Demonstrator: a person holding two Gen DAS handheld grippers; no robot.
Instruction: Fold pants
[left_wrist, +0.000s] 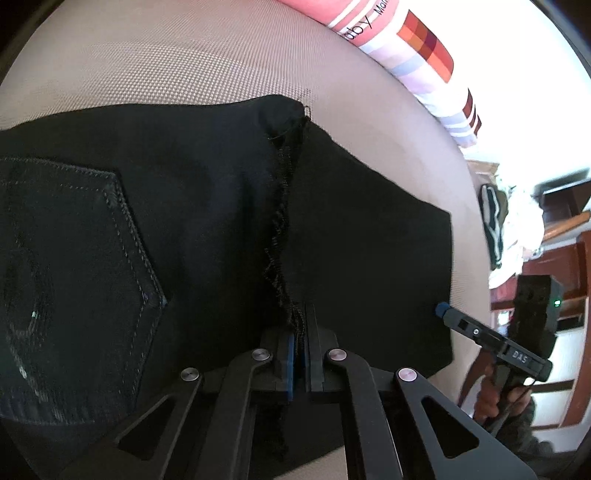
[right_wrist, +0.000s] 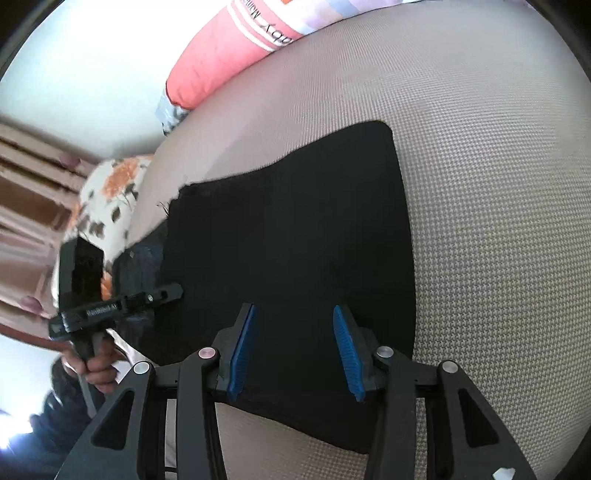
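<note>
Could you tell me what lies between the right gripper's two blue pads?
Only black pants fabric, seen beyond the open right gripper in its own wrist view.

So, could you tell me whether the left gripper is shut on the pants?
Shut on them: the left gripper has its blue pads together, pinching the frayed seam of the black pants.

Under everything you've got a beige woven mattress cover (left_wrist: 166, 62), its fine weave plain all across the near ground. Along its far edge lies a pink pillow (right_wrist: 218, 59) with white stripes and some printed lettering, too cropped to read. Beside it sits a checked cloth (left_wrist: 424, 48) in orange, red and pale blue squares. Off left, there's a floral cushion (right_wrist: 110, 192), orange blooms on white.
</note>
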